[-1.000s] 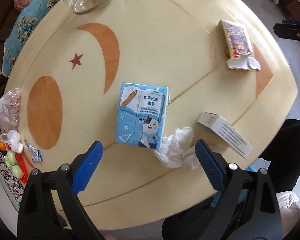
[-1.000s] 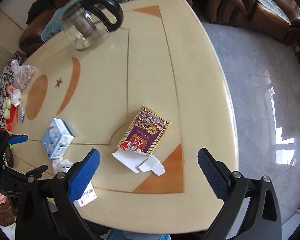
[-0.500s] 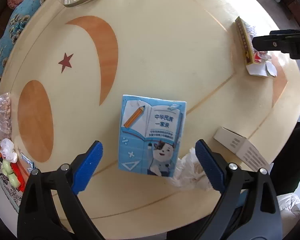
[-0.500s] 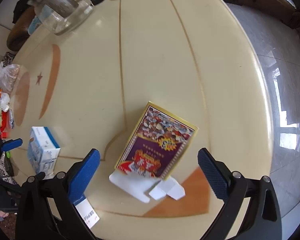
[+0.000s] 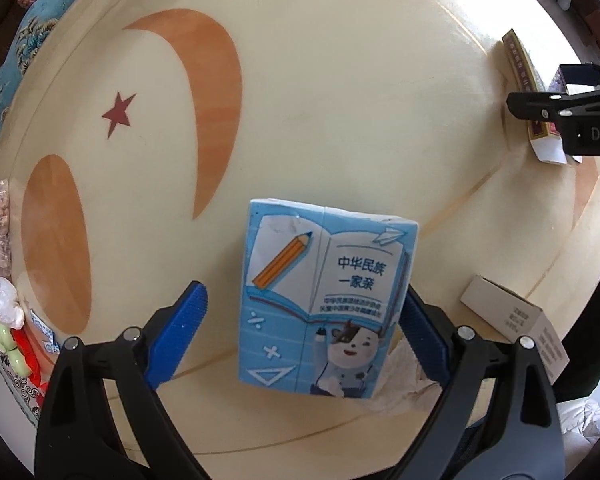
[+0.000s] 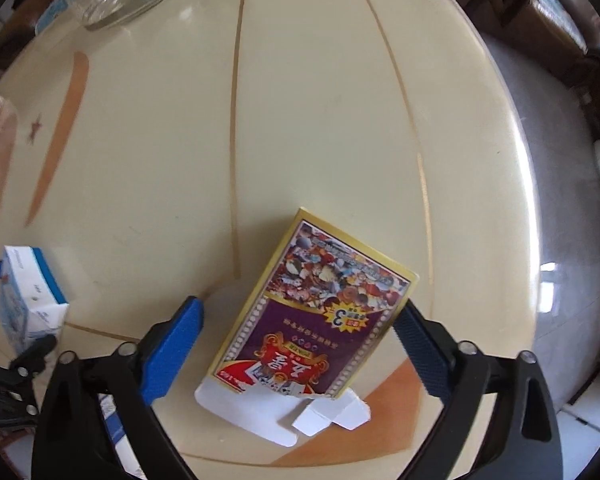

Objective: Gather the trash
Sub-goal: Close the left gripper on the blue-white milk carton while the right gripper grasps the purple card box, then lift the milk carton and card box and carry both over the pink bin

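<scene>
We had both tools pointing down at the table (image 5: 340,80), each poised over one piece of trash. The left tool (image 5: 304,332) stood wide, its jaws straddling the blue carton (image 5: 324,304); the right pad looked to be at or just beside the carton's edge, the left pad clearly apart from it. The right tool (image 6: 300,344) had just been narrowing a little, though it was still wide, with the purple card box (image 6: 316,316) between its jaws and neither pad clearly pressing on it.

We judged this the reach-and-grasp step, with nothing yet held. The next move called for settling each tool lower and closing across the short width of its box.

The blue carton lay flat near the table's near edge, its long axis running away from us, print upright in the left view, a crumpled tissue (image 5: 404,384) touching its lower right corner. The card box also lay flat, long axis tilted up to the right, its torn white flaps (image 6: 284,412) pointing back toward the tool. A white box (image 5: 512,320) sat near the carton, to its right.
</scene>
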Demonstrator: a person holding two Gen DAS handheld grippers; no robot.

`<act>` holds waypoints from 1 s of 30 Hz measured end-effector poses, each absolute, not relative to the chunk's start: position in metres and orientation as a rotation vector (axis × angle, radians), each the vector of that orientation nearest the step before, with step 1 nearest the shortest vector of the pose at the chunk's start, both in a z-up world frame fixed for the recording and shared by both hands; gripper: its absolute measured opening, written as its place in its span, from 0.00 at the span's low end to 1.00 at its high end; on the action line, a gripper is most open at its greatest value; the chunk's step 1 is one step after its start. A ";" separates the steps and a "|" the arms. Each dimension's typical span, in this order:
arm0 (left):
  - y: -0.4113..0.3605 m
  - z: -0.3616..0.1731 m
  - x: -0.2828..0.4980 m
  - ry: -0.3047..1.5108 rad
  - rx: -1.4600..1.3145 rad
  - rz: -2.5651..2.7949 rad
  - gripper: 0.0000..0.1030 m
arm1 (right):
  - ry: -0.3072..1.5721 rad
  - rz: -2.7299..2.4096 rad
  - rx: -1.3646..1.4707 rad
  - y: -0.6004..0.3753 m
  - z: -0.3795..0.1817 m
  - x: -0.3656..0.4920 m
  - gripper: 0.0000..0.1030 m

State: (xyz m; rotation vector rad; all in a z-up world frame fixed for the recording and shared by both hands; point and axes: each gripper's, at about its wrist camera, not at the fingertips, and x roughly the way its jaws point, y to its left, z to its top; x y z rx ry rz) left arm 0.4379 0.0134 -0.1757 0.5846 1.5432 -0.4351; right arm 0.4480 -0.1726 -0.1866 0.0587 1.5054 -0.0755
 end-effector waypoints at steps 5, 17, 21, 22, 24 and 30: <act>0.011 -0.182 0.448 1.559 0.562 -0.457 0.72 | 1.474 -0.044 0.054 -0.165 -0.180 0.446 0.67; 0.005 -0.161 0.445 1.528 0.482 -0.392 0.66 | 1.400 0.018 0.024 -0.150 -0.162 0.436 0.65; 0.019 -0.143 0.438 1.512 0.430 -0.370 0.66 | 1.343 0.022 0.015 -0.150 -0.135 0.425 0.65; 0.026 -0.138 0.435 1.505 0.418 -0.366 0.66 | 1.323 0.034 0.020 -0.149 -0.124 0.421 0.65; 0.035 -0.121 0.435 1.475 0.404 -0.350 0.66 | 1.276 0.046 0.009 -0.161 -0.104 0.402 0.65; 0.052 -0.060 0.402 1.381 0.354 -0.340 0.66 | 1.174 0.093 -0.048 -0.179 -0.045 0.378 0.65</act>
